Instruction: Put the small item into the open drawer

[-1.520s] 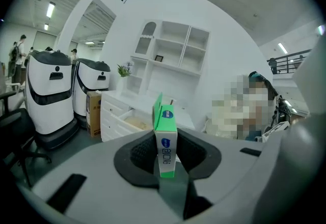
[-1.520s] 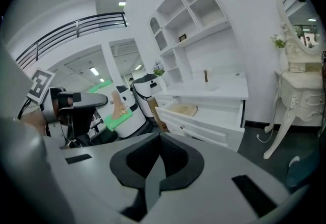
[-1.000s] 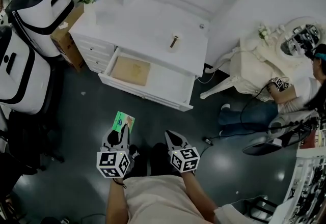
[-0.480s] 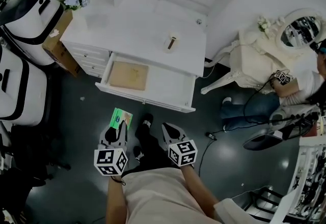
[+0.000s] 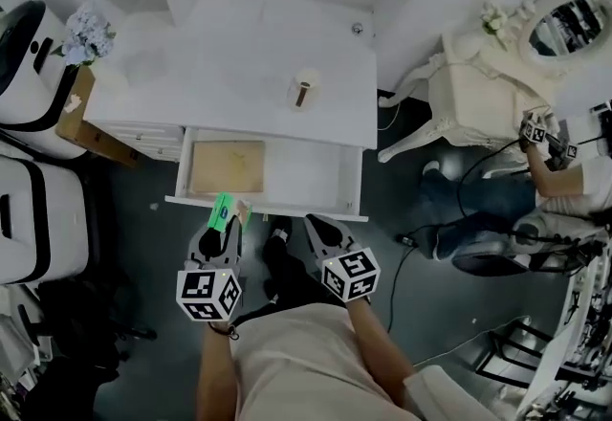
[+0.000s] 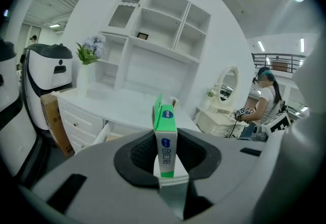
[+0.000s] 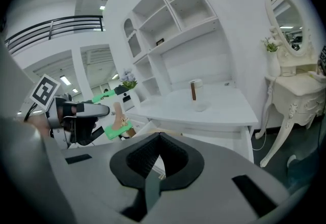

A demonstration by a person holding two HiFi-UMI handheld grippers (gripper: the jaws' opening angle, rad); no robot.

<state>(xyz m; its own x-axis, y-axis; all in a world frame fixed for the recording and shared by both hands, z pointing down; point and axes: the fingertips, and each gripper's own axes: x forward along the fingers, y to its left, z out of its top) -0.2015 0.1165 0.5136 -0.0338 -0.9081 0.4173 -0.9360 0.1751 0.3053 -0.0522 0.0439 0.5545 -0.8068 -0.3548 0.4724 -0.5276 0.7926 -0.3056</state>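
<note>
Green box (image 6: 165, 139) stands upright, clamped between the jaws of your left gripper (image 5: 222, 230), right at the near edge of the open drawer (image 5: 306, 170), toward its left end. Your right gripper (image 5: 320, 230) hangs just beside it, jaws together and empty.

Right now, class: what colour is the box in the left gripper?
Green and white box, best in left gripper view.

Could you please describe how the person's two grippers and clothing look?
The left gripper and right gripper are alike: grey tapering bodies, black pads inside the jaws, each with a white cube bearing black square markers. The person wears a light beige top.
</note>
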